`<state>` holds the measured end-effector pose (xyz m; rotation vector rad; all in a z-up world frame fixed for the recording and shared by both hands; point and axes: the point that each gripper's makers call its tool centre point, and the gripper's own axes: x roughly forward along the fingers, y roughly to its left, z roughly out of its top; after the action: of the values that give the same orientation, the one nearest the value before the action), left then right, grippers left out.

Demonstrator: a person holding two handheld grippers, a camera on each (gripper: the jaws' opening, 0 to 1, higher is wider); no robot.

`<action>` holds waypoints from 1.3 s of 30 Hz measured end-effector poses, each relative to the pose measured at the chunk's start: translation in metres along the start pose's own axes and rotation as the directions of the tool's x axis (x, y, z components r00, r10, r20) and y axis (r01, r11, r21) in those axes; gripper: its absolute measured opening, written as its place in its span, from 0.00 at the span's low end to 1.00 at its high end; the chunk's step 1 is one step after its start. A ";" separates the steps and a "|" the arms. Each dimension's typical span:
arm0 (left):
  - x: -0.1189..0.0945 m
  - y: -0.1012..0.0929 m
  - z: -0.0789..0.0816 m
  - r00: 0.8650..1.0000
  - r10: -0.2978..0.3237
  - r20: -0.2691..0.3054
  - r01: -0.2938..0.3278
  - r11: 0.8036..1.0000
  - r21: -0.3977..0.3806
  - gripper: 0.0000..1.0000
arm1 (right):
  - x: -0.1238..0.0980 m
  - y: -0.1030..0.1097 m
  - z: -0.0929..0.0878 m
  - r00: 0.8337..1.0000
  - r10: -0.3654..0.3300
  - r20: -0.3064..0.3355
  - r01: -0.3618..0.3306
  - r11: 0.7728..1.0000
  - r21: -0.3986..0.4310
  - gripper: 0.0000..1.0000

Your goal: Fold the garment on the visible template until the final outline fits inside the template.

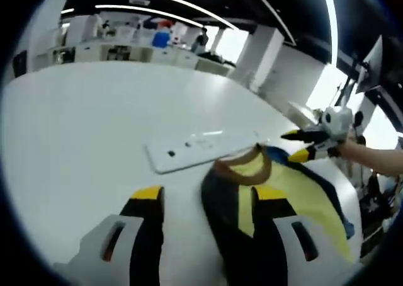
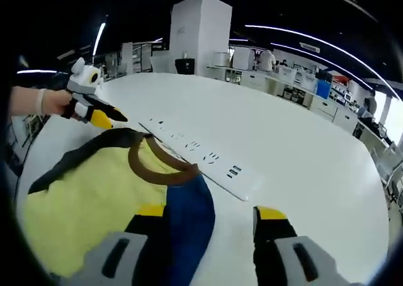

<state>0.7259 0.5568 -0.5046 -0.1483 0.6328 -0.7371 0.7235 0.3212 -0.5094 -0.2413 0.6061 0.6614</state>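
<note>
On glossy white table (image 2: 302, 141), soft yellow-navy garment (image 2: 94, 191).

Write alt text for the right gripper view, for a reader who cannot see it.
A yellow T-shirt with navy sleeves and a brown collar lies on a white table, beside a white power strip. The right gripper reaches over it, open, one jaw over a navy sleeve. The left gripper, held by a hand, points at the far shoulder.
</note>
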 end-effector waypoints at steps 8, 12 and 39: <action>-0.012 -0.031 -0.004 0.997 -0.079 -0.011 0.080 0.993 0.086 0.81 | -0.007 0.012 0.002 1.000 0.029 0.010 -0.029 0.999 -0.023 0.87; -0.012 -0.036 -0.009 0.990 -0.126 -0.064 0.135 0.978 0.158 0.90 | -0.015 0.024 0.000 0.999 0.053 0.002 -0.053 0.998 -0.028 0.98; -0.099 -0.088 -0.008 0.988 -0.151 -0.009 0.150 0.964 0.219 0.85 | -0.089 0.074 -0.017 0.997 0.076 -0.002 -0.076 0.997 -0.004 0.93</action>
<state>0.6140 0.5583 -0.4327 0.0044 0.5320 -0.9476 0.6131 0.3267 -0.4715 -0.2238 0.6176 0.7357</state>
